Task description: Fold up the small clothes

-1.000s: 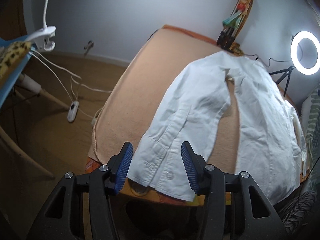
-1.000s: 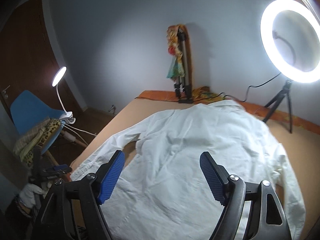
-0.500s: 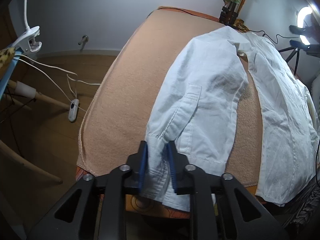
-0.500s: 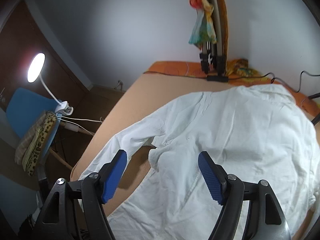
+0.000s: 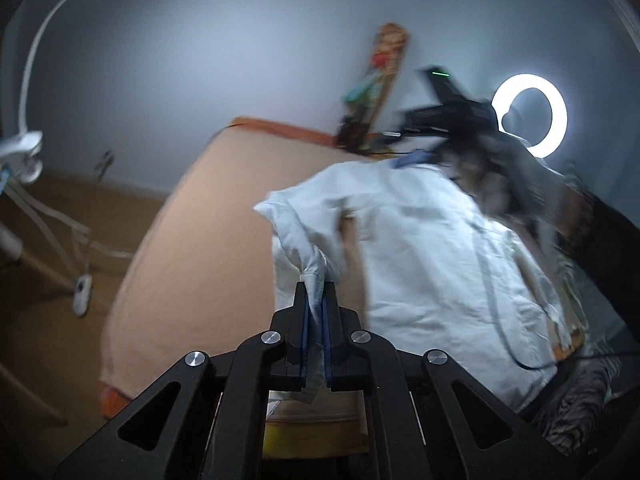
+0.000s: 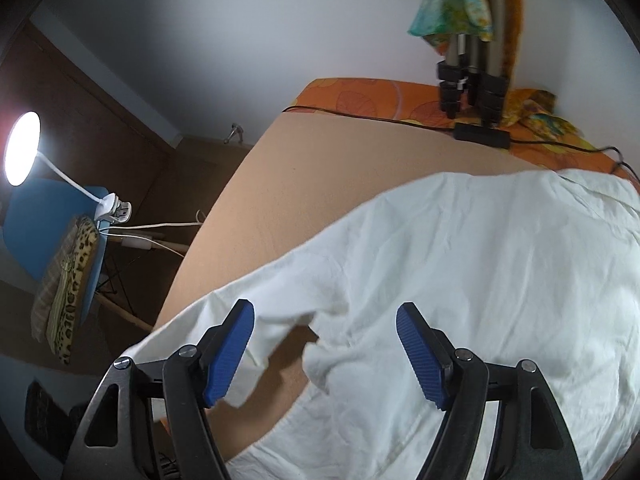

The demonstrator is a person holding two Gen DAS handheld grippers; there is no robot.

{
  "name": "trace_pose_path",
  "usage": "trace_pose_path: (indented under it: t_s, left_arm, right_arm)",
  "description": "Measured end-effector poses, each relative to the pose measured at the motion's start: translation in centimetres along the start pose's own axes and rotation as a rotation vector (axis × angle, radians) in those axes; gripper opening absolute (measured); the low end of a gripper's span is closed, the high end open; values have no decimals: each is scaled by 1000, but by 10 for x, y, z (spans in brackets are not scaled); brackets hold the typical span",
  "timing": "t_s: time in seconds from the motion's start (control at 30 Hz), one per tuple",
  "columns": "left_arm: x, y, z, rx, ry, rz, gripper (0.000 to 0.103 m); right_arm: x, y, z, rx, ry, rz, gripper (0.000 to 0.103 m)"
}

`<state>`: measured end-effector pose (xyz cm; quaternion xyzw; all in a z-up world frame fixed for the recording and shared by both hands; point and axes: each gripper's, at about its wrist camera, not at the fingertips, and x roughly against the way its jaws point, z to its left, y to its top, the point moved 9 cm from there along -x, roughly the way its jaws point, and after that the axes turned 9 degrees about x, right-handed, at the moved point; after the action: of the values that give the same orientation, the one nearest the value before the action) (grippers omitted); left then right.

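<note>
Left claw pinches my white shirt sleeve, lifting it; right claw is spread wide above; next I lay the sleeve across

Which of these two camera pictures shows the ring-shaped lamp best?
The left wrist view: the ring light glows whole against the wall, though the blurred right tongs partly cross it. The right wrist view does not show it, only a round clip lamp by the blue chair.

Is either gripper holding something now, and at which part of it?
The left gripper is shut on the white shirt, gripping the cuff end of its sleeve. The right gripper holds nothing; its jaws stand open above the shirt.
</note>
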<state>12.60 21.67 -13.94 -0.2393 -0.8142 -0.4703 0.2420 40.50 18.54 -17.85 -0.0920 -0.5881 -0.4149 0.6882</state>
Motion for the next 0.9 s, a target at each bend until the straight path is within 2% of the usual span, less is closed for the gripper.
trace_pose_path:
  t_s: [0.07, 0.2, 0.33, 0.43, 0.5, 0.57, 0.63, 0.73, 0.9]
  left_arm:
    - [-5, -9, -28, -73, -47, 25, 4]
    - [-17, -36, -67, -219, -95, 90, 4]
    - [-24, -58, -85, -318, -106, 141, 4]
    - [-28, -67, -88, -348, -111, 172, 4]
    - [-26, -73, -93, -400, -93, 166, 4]
    - [-26, -77, -99, -433, -87, 163, 4]
    - [-25, -82, -102, -471, -78, 161, 4]
    - [-21, -88, -106, -541, -57, 153, 4]
    - [-23, -106, -120, -634, -30, 171, 8]
  right_arm:
    - [-14, 12, 2, -9, -4, 29, 77]
    - [-47, 23, 9, -15, -2, 97, 75]
    - [-84, 19, 13, -25, -34, 200, 63]
    - [-95, 18, 10, -32, -69, 226, 60]
    - [-96, 19, 5, -40, -86, 227, 43]
    - [-90, 17, -2, -58, -85, 218, 19]
    - [-76, 15, -12, -76, -71, 183, 5]
    - [-49, 11, -32, -104, -42, 118, 0]
    - [-10, -15, -82, -202, -28, 25, 0]
